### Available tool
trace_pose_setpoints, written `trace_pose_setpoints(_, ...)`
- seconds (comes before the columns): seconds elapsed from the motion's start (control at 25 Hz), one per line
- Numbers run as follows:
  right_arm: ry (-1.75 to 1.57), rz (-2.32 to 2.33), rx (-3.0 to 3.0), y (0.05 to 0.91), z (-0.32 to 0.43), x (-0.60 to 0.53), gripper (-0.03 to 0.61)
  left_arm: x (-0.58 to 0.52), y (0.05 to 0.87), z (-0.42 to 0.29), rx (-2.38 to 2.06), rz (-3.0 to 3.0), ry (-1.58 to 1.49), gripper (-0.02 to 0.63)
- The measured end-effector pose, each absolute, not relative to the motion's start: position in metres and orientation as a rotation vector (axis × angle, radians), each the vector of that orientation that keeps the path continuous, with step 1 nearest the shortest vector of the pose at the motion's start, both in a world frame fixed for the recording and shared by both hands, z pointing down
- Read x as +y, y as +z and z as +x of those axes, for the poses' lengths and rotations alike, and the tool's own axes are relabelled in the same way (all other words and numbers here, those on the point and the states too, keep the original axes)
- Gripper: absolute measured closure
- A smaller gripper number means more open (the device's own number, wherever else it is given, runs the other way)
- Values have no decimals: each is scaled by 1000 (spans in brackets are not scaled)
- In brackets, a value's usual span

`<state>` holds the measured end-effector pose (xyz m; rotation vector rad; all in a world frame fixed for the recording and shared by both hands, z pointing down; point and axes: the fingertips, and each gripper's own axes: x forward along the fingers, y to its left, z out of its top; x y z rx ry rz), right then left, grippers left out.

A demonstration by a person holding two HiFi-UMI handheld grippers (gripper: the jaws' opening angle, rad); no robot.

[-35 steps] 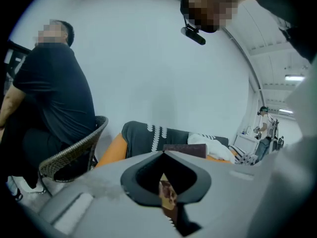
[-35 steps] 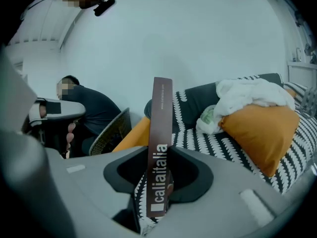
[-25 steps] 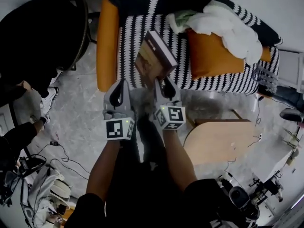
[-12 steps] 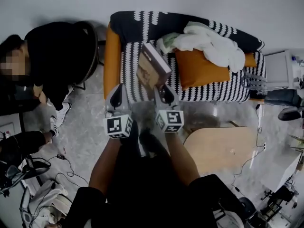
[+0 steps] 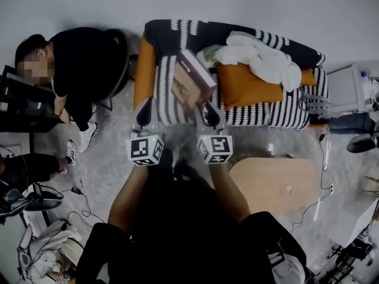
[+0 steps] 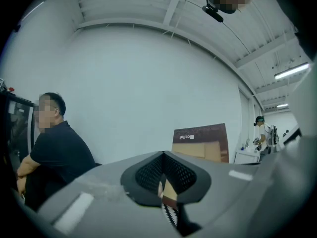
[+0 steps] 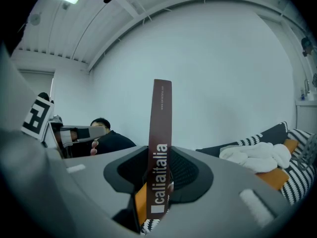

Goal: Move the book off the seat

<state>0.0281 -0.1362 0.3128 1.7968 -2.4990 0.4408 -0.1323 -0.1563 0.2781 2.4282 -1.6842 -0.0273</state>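
The brown book [image 5: 190,81] hangs above the left part of the striped sofa seat [image 5: 260,114], tilted, with its lower edge in my right gripper [image 5: 202,106]. In the right gripper view the book's spine [image 7: 161,133] stands upright with white lettering, and the jaws are shut on it [image 7: 161,156]. My left gripper [image 5: 145,107] is held beside it to the left, apart from the book. In the left gripper view its jaws [image 6: 163,153] meet with nothing between them, and the book's cover [image 6: 200,143] shows off to the right.
A person in black [image 5: 83,64] sits on a chair left of the sofa. An orange cushion [image 5: 249,87] and a white cloth [image 5: 260,55] lie on the sofa's right part. A rounded wooden table [image 5: 272,185] stands at my right, and cables [image 5: 35,203] lie on the floor at lower left.
Both grippers have risen together, and the book in the right gripper has come up and away from the seat. The sofa looks smaller and the seated person has come into view.
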Motion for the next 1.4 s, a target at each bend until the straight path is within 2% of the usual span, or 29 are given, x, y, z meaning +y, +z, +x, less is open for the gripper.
trace_pose_setpoints(0.68, 348, 1819, -2501, 275, -15, -87, 436, -116, 238, -156, -1590, 2561, -88, 607)
trace_pose_setpoints(1.0, 310, 1846, -2496, 262, -41, -79, 436, -108, 240, -182, -1551, 2559, -99, 607)
trace_pose_setpoints(1.4, 325, 1852, -2493, 262, -45, -79, 436, -108, 242, -182, -1516, 2563, -102, 607)
